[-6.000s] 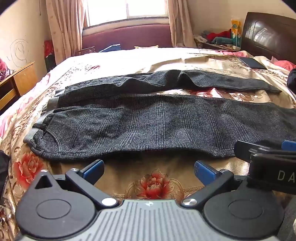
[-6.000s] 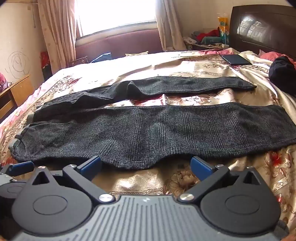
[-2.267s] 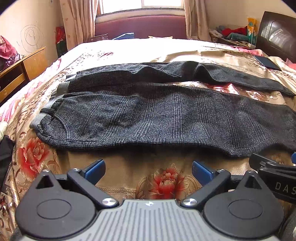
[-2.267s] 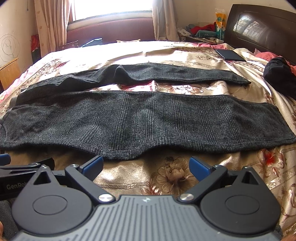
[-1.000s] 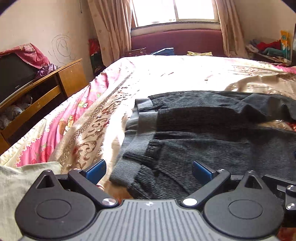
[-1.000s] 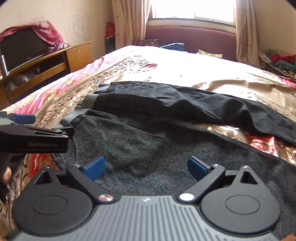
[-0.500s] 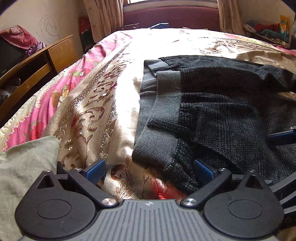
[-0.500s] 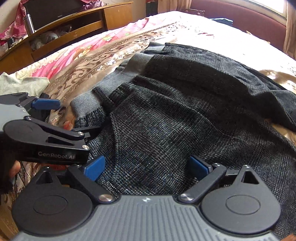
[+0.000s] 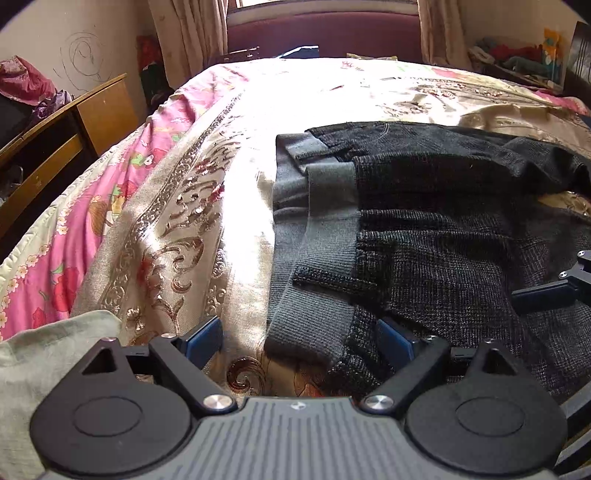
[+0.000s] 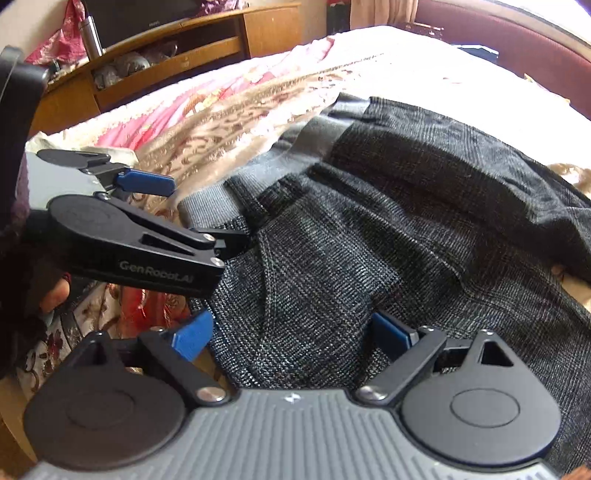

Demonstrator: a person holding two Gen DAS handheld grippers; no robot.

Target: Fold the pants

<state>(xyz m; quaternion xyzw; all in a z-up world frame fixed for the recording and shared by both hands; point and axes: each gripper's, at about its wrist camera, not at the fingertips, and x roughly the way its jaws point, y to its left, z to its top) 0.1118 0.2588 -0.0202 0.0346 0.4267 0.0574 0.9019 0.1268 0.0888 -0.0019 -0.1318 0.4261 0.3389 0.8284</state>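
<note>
Dark grey knit pants [image 9: 436, 236] lie flat on the bed, with the grey waistband [image 9: 314, 236] at the near left end. My left gripper [image 9: 299, 339] is open, its jaws on either side of the waistband's near corner. My right gripper [image 10: 291, 336] is open, low over the near hip fabric of the pants [image 10: 369, 236]. The left gripper shows in the right wrist view [image 10: 177, 206], its upper finger above the bedspread and its lower finger at the waistband edge. The right gripper's finger [image 9: 546, 295] shows at the right edge of the left wrist view.
The bed has a gold and pink floral bedspread [image 9: 177, 206]. A pale cloth [image 9: 48, 354] lies at the near left. A wooden cabinet [image 9: 62, 147] stands to the left of the bed. Curtains and a maroon headboard-like panel [image 9: 325, 33] are at the far end.
Both grippers have moved closer and lower onto the waist end of the pants. The left jaws now straddle the waistband corner, and the right jaws sit over the hip fabric.
</note>
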